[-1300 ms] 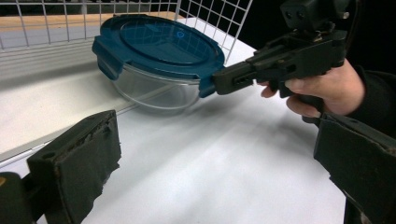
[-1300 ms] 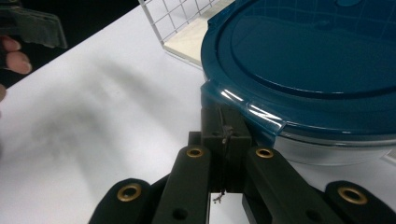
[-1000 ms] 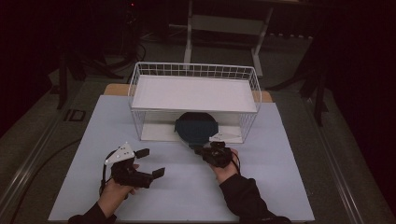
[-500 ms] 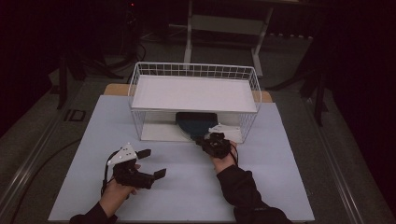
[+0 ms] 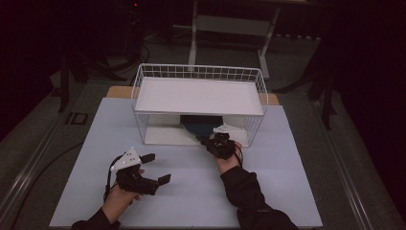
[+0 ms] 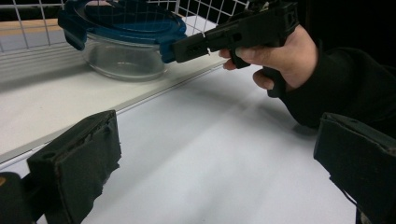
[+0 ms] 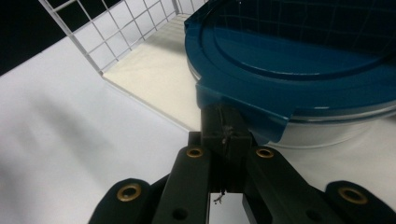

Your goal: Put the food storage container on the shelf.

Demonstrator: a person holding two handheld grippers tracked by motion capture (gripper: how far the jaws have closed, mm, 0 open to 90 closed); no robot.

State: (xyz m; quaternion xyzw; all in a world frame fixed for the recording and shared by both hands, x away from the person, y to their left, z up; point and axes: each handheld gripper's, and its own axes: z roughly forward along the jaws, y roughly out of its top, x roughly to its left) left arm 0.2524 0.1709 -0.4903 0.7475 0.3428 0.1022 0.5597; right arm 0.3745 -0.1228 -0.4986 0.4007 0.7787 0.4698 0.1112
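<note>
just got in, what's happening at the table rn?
A person works two handheld grippers at a table. The right gripper is shut on a tab of the blue lid of a glass container, which sits on the lower level of the white wire rack. The left gripper hangs open over the white table, holding nothing.

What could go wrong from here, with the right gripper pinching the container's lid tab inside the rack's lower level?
1. The right gripper grips only a lid tab of the glass container; a push or pull could pop the blue lid or slip off.
2. The container sits beneath the wire rack's upper shelf, so lifting could knock it.
3. The left gripper rests open, away from it, giving no support.
</note>
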